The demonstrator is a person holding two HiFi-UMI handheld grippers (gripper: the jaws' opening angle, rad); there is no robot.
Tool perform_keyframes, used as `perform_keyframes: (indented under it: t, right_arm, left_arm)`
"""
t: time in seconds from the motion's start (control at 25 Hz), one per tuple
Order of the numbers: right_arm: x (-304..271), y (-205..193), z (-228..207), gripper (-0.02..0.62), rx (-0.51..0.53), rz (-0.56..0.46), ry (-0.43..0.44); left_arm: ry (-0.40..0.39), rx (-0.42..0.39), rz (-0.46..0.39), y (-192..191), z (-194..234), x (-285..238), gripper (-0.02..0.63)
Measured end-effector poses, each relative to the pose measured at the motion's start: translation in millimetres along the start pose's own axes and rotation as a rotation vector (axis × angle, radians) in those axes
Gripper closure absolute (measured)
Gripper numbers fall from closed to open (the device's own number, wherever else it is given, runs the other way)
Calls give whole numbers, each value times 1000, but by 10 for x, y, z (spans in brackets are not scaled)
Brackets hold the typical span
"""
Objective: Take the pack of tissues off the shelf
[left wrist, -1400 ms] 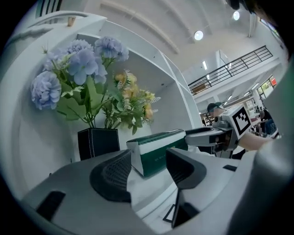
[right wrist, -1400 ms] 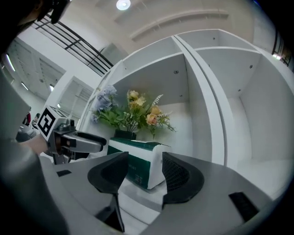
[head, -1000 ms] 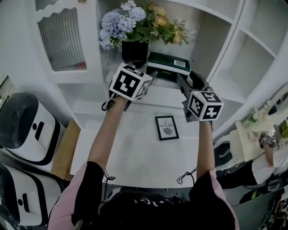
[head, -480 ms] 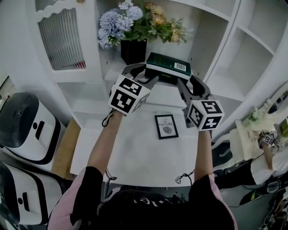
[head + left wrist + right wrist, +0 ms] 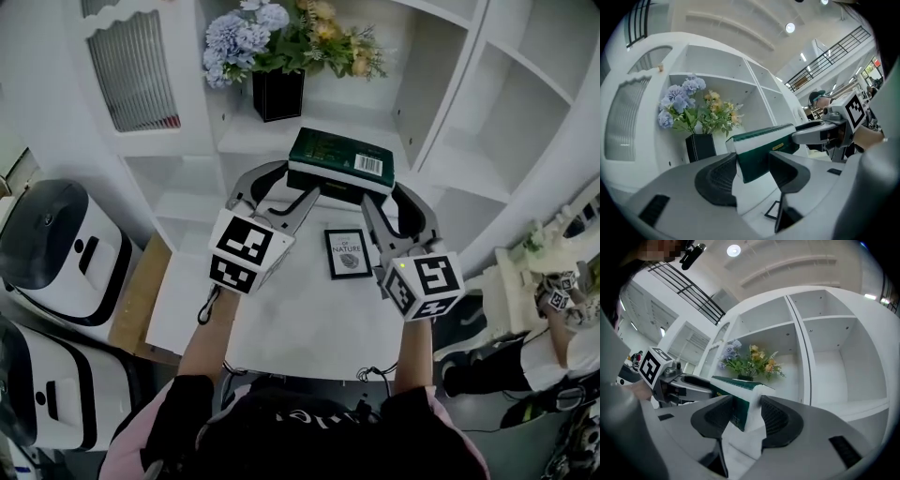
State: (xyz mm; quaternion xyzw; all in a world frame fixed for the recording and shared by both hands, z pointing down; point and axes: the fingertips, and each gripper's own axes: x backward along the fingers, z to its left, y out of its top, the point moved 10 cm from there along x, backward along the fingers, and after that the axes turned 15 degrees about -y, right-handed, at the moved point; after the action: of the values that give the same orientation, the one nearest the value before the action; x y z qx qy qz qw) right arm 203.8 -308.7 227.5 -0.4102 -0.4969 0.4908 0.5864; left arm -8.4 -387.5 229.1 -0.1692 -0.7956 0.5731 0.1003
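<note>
Filling the upper half of the head view, the white shelf unit (image 5: 441, 103) has open compartments. A black vase of flowers (image 5: 279, 92) stands in one at the upper centre. Below it the white table (image 5: 300, 319) is bare except for a small framed picture (image 5: 348, 253).

The pack of tissues (image 5: 339, 161) is a flat, dark green block, pale at its short ends, with a white barcode label on top near its right end. It hangs in the air in front of the shelf edge and above the table, with free space around it. It is well apart from the vase.

The left gripper (image 5: 284, 184) clamps its left end. The right gripper (image 5: 392, 190) clamps its right end, and its jaws have just been closing on it.
</note>
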Motion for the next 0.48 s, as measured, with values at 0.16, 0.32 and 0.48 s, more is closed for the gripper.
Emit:
perform_keyframes:
  t: [0.16, 0.32, 0.48]
  right_arm:
    - [305, -137, 69, 383, -42, 12, 42]
    - [603, -329, 114, 388, -79, 57, 88]
    - [914, -504, 143, 390, -111, 108, 129]
  left_arm:
    - [27, 77, -44, -58, -306, 223, 380]
    - [72, 76, 1, -143, -683, 382, 380]
    - [127, 88, 56, -250, -1106, 521, 379]
